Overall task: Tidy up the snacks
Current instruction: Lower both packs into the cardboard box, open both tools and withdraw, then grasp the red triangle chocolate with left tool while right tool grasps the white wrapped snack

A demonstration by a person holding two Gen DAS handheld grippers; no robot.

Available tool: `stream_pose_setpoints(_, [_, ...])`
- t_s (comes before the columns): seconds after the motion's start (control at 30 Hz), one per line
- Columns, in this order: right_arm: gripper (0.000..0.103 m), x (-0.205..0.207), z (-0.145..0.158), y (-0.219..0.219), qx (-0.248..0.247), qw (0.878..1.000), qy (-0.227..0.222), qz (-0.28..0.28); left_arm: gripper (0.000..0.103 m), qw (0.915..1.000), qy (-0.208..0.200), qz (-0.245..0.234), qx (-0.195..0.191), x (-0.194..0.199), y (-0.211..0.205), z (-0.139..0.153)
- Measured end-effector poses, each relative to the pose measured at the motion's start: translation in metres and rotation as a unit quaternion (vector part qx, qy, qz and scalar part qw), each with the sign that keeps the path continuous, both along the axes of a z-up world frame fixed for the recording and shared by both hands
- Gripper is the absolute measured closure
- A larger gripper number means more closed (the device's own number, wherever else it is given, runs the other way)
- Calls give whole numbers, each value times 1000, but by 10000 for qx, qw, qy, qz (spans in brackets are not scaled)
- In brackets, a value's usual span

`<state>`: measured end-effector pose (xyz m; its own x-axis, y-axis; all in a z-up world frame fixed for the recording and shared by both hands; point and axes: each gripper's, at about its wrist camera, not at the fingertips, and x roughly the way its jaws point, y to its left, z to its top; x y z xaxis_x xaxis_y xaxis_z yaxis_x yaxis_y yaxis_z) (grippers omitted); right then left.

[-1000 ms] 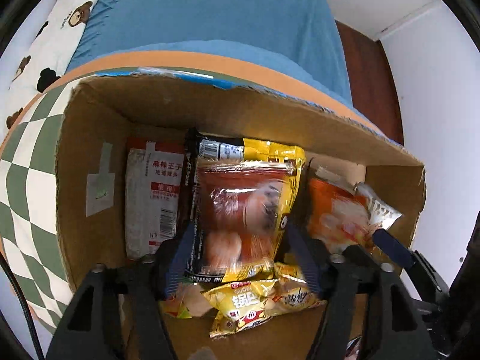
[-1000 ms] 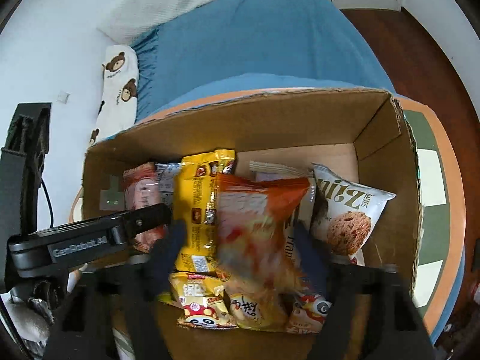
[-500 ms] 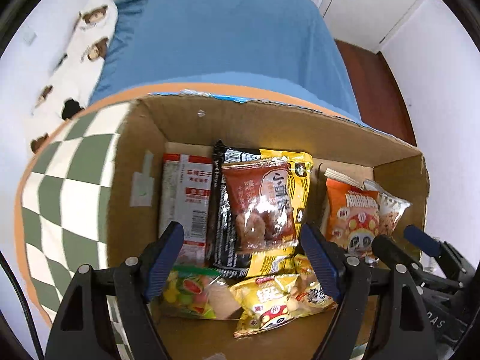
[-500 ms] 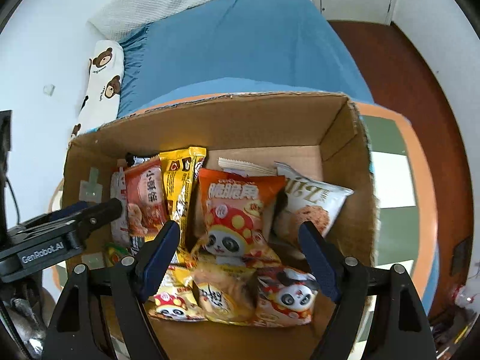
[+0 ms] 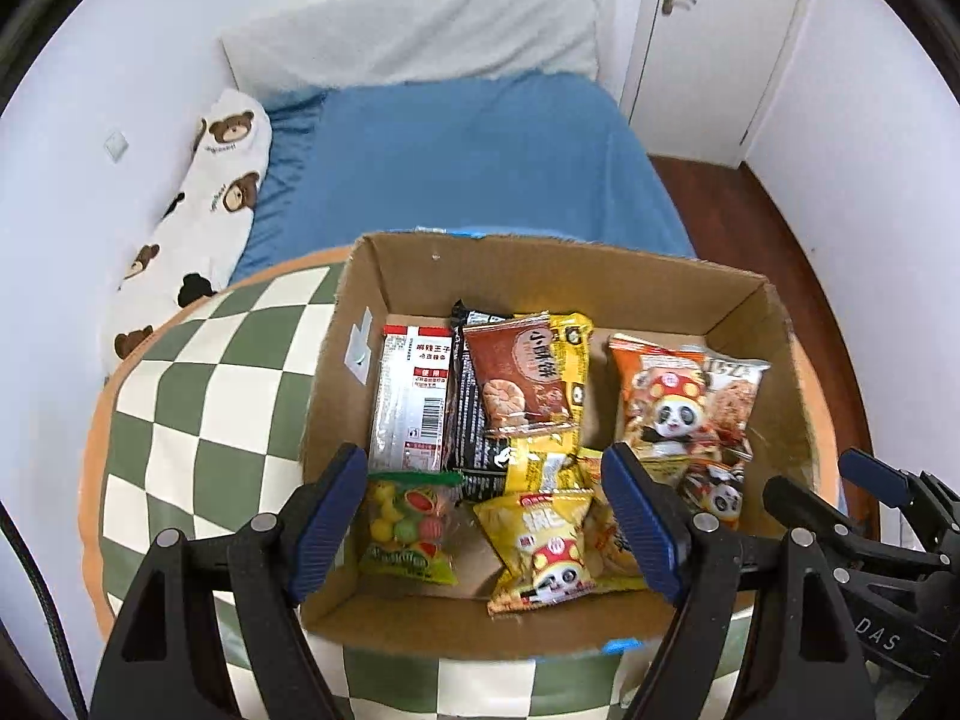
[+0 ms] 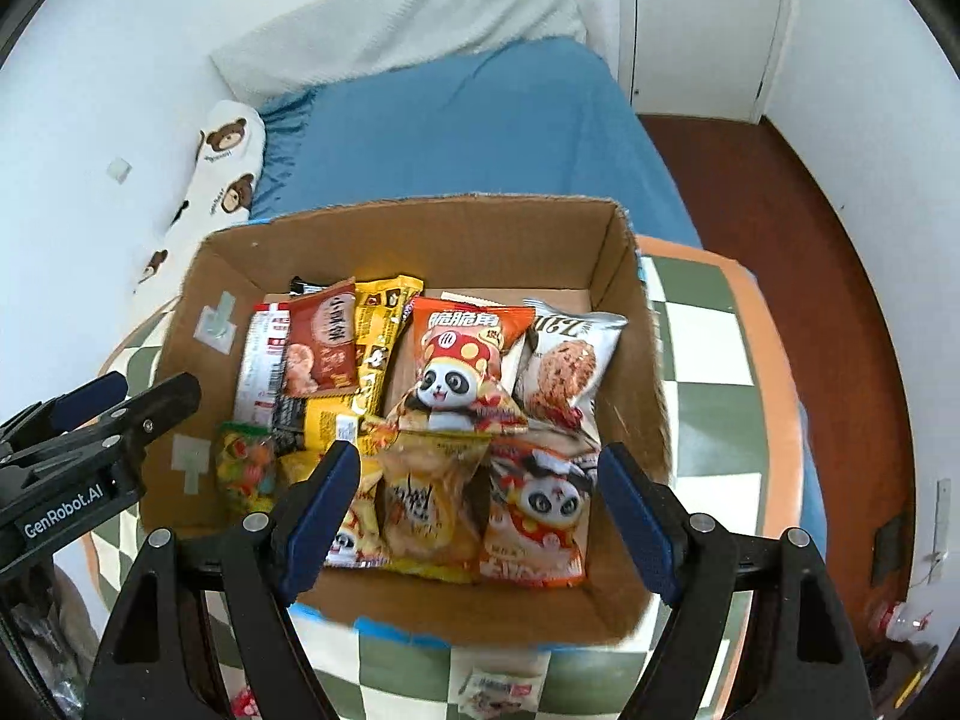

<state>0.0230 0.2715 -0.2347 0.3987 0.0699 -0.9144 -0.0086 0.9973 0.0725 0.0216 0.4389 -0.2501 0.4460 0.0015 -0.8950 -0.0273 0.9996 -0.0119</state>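
2 tools hover above the cardboard box (image 5: 540, 276), both spread wide and holding nothing: the left tool (image 5: 486, 510) over the box's near left part, the right tool (image 6: 480, 510) over its near right part. The snacks lie inside the box, which sits on a green-checked counter (image 5: 198, 384) beside a bed (image 5: 468, 156). The brown biscuit pack (image 5: 519, 375) rests on a yellow pack, and the orange panda bag (image 6: 459, 360) leans over the heap near the cookie bag (image 6: 567, 360). At least 1 small packet (image 6: 501, 690) lies outside, on the counter in front of the box. The loose, overlapping bags look slippery; I judge a careless pinch could catch 2 at once or crush the crisps.
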Motion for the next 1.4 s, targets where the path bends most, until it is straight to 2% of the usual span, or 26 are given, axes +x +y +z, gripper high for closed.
stream_pose_setpoints(0.17, [19,-35,28,0,-47,9994,-338,38,24,9995,-314,-45,-10,-31,-8,25])
stream_pose_setpoints(0.27, [6,-57,45,-1,-99,9983,-571,13,24,9990,-452,-35,-10,-47,-9,37])
stream_pose_setpoints(0.47, [5,-96,70,-1,-112,9962,-867,-48,24,9969,-790,-52,-31,-83,-16,63])
stream_pose_setpoints(0.67, [5,-128,89,-2,-41,9939,-1100,-115,24,9954,-957,-69,-64,-109,-18,77])
stream_pose_setpoints(0.8, [4,-143,85,-3,95,9948,-1005,-147,24,9964,-846,16,-88,-124,-12,68])
stream_pose_setpoints(0.87, [4,-147,71,-5,164,9966,-793,-160,24,9978,-651,129,-73,-129,-4,53])
stream_pose_setpoints(0.97, [4,-148,31,-10,354,9987,-260,-257,24,9990,-244,352,-93,-135,11,23])
stream_pose_setpoints(1.13, [4,-143,-58,-20,516,9949,721,-481,24,9949,517,866,67,-150,48,-40])
stream_pose_setpoints(1.27, [4,-144,-125,-29,710,9846,1438,-695,24,9846,1084,1373,45,-170,85,-82])
stream_pose_setpoints(1.37, [6,-145,-160,-31,781,9780,1752,-816,24,9748,1448,1684,-185,-189,108,-106])
stream_pose_setpoints(1.4, [9,-146,-168,-32,836,9761,1817,-851,24,9708,1578,1786,-291,-196,116,-115])
